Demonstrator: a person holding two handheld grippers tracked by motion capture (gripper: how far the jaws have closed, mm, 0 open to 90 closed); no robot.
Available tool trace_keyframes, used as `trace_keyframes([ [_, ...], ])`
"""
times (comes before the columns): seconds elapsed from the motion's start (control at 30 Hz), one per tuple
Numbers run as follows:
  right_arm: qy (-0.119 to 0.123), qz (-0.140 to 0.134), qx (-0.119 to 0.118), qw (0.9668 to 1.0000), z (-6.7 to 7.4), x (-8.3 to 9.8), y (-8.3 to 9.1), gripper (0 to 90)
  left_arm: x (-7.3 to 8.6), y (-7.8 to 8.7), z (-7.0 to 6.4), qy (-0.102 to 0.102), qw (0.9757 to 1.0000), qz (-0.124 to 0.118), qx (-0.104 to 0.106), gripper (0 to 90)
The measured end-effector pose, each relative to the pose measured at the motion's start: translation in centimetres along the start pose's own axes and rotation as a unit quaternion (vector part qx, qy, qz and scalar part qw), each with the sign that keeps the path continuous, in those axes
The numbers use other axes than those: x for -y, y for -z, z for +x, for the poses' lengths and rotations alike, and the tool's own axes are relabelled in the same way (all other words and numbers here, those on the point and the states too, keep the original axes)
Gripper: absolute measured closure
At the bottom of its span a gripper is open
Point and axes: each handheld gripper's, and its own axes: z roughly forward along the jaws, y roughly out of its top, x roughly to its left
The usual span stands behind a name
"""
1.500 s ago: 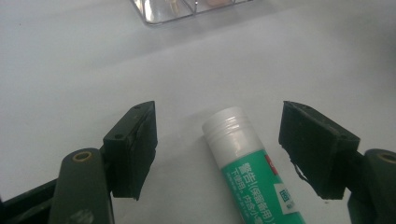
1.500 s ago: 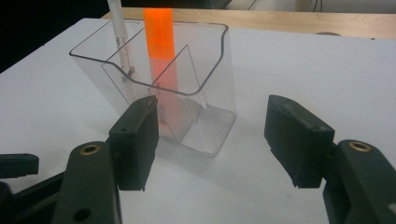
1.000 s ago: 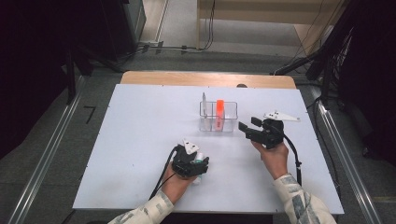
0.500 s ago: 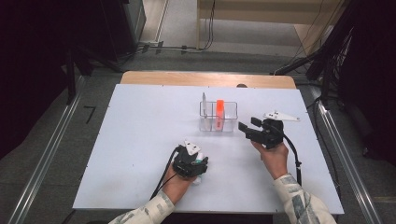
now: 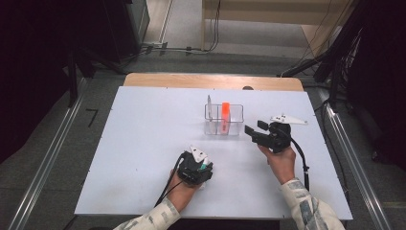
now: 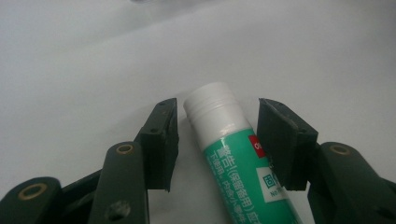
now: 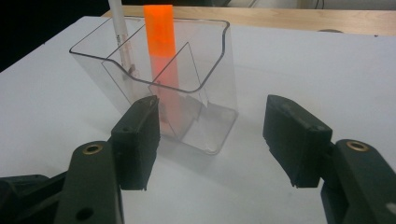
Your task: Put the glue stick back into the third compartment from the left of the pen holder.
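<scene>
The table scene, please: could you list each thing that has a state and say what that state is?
Glue stick: capped, lying on the table between the left gripper's jaws.
Left gripper: jaws just closing, pads not yet pressing.
Right gripper: open, empty.
Clear organizer: upright.
Orange marker: standing inside.
White pen: standing inside.

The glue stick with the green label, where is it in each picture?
High view: the glue stick peeks out under the left hand-held gripper, low centre.
Left gripper view: bottom centre, between the open jaws, on the white table.
Right gripper view: not in it.
Shared landmark: the white table.
</scene>
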Motion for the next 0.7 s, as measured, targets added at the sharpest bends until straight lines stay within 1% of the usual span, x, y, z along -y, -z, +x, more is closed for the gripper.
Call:
trace_keyframes([
  [0.1, -0.002, 0.002, 0.000, 1.0000, 0.00, 0.04, -0.05, 35.1, 0.01, 0.00, 0.01, 0.000, 1.0000, 0.000, -0.003, 52.3],
  [0.27, 0.000, 0.002, 0.000, 1.0000, 0.03, 0.06, -0.13, 35.3, 0.01, 0.00, 0.03, -0.006, 1.0000, 0.000, -0.008, 55.4],
  [0.4, 0.000, 0.005, -0.001, 1.0000, 0.10, 0.09, -0.17, 35.4, 0.02, 0.01, 0.14, -0.009, 0.9999, -0.001, -0.013, 60.7],
  [0.53, -0.001, 0.005, -0.001, 1.0000, 0.10, 0.12, -0.22, 35.4, 0.01, -0.01, 0.21, -0.011, 0.9999, -0.003, -0.012, 64.1],
  [0.7, -0.001, 0.005, -0.002, 1.0000, 0.13, 0.11, -0.17, 35.4, -0.08, -0.04, 0.36, -0.010, 0.9999, -0.003, -0.006, 64.5],
])
